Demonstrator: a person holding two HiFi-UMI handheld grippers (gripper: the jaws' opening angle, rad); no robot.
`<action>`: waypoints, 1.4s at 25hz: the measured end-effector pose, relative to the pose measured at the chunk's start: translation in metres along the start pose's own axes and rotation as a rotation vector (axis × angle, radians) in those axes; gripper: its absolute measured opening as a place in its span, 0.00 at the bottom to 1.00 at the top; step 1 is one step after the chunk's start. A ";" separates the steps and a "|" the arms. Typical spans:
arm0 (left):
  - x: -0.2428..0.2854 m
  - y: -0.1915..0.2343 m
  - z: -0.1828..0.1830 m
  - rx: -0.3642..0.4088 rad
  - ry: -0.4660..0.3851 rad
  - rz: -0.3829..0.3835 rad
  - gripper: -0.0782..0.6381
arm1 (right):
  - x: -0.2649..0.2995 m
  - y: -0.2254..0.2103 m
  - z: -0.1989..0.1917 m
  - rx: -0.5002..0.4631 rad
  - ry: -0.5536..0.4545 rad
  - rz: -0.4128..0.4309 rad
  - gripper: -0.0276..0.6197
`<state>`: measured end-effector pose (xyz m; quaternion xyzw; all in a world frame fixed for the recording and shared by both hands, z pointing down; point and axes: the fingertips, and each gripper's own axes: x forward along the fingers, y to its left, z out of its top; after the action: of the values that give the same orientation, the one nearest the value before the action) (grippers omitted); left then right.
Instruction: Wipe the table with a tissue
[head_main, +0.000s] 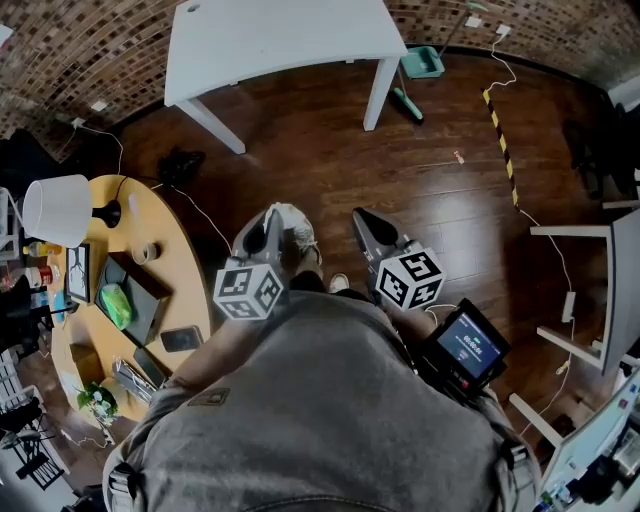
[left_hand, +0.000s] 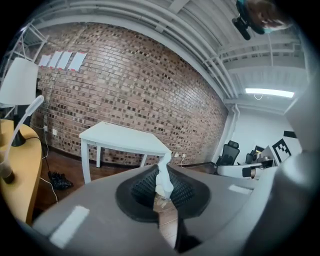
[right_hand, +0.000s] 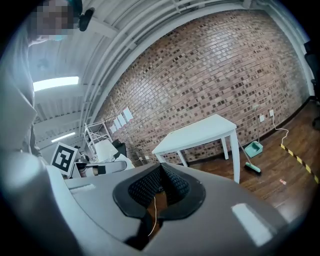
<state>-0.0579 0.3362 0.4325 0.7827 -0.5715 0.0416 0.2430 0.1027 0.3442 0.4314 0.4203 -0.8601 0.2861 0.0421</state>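
The white table (head_main: 270, 40) stands on the wood floor ahead of me, near the brick wall, and also shows as the white table (left_hand: 122, 141) in the left gripper view and the white table (right_hand: 200, 134) in the right gripper view. My left gripper (head_main: 268, 232) is held at waist height, well short of the table, shut on a white tissue (left_hand: 163, 179) that sticks up from between the pads. The tissue (head_main: 297, 226) bunches beside its tip in the head view. My right gripper (head_main: 372, 228) hovers next to it, shut with nothing held, its pads (right_hand: 172, 184) meeting at the tip.
A round yellow table (head_main: 185, 265) at my left carries a white lamp (head_main: 58, 208), tape roll, books and a phone. A teal dustpan and broom (head_main: 420, 68) lie by the white table's right leg. Cables and a black-yellow strip (head_main: 500, 140) cross the floor. White furniture (head_main: 600, 290) stands at right.
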 end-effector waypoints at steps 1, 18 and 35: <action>0.007 0.005 0.003 -0.005 0.000 0.001 0.15 | 0.008 -0.003 0.003 0.001 0.004 -0.002 0.06; 0.107 0.111 0.073 -0.080 -0.014 -0.015 0.15 | 0.162 -0.008 0.064 -0.053 0.089 -0.010 0.06; 0.162 0.152 0.099 -0.096 -0.007 0.067 0.15 | 0.241 -0.041 0.097 -0.036 0.105 0.042 0.06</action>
<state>-0.1619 0.1173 0.4521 0.7509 -0.5994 0.0195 0.2765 -0.0059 0.1048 0.4448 0.3858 -0.8703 0.2931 0.0890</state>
